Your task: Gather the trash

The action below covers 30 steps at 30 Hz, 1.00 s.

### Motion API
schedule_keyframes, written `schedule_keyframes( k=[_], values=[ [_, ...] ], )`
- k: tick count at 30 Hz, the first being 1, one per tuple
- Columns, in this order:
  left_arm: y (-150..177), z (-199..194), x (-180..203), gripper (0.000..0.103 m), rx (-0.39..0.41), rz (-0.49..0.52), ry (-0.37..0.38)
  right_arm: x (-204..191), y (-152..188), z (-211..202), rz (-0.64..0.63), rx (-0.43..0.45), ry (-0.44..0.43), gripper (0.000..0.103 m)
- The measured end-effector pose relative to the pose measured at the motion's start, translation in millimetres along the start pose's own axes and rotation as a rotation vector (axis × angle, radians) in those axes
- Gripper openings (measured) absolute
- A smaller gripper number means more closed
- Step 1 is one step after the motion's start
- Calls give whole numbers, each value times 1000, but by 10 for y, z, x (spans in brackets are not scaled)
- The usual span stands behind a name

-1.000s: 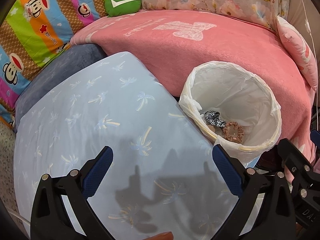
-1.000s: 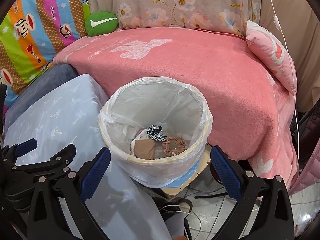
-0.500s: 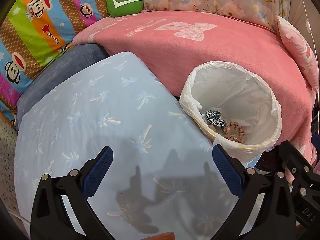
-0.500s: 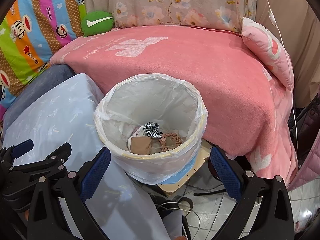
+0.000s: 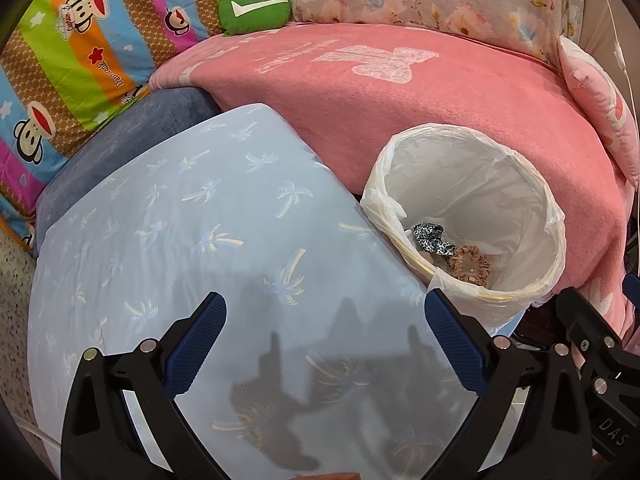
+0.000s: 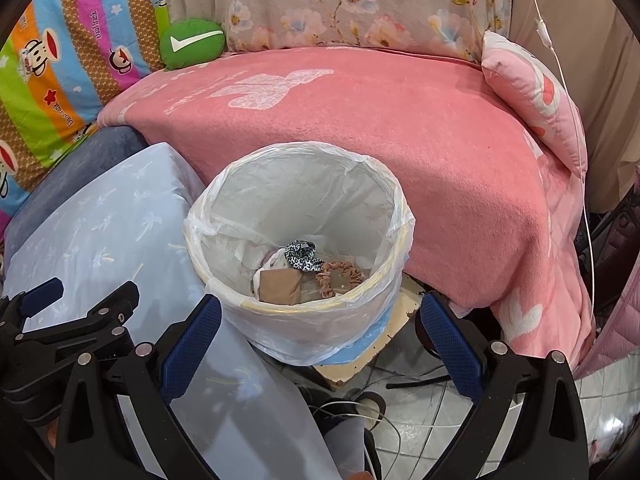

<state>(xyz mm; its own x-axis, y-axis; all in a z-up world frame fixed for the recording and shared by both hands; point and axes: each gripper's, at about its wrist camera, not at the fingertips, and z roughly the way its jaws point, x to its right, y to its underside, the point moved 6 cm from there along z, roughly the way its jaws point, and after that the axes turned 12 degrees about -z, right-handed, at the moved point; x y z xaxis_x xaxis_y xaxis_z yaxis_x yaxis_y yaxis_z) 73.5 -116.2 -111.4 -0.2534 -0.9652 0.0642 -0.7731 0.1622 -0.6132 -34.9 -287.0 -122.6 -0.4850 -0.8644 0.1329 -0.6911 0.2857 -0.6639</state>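
A white bin with a plastic liner (image 6: 304, 320) stands beside the bed. It also shows in the left wrist view (image 5: 472, 160). Inside lie a leopard-print scrunchie (image 6: 301, 257), a pink scrunchie (image 6: 340, 276) and brown paper (image 6: 280, 285). My right gripper (image 6: 320, 332) is open and empty, just in front of and above the bin. My left gripper (image 5: 324, 332) is open and empty over a light blue pillow (image 5: 180, 240), left of the bin. The left gripper also shows in the right wrist view (image 6: 60, 320).
A pink blanket (image 6: 360, 120) covers the bed behind the bin. A green cushion (image 6: 192, 42), a striped monkey-print pillow (image 5: 60, 60) and a pink pillow (image 6: 532, 92) lie around it. Cables (image 6: 380, 412) lie on the tiled floor. The bin rests on a board (image 6: 372, 344).
Both grippers have drifted slightly back and up; the bin sits a little lower in the views. Both stay open and empty.
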Motion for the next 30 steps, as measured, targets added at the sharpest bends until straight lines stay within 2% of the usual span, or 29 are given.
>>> schedule_keyframes(
  k=[30],
  values=[
    [16, 26, -57, 95, 16, -7, -25, -45, 36, 21, -7, -8, 3, 97]
  ],
)
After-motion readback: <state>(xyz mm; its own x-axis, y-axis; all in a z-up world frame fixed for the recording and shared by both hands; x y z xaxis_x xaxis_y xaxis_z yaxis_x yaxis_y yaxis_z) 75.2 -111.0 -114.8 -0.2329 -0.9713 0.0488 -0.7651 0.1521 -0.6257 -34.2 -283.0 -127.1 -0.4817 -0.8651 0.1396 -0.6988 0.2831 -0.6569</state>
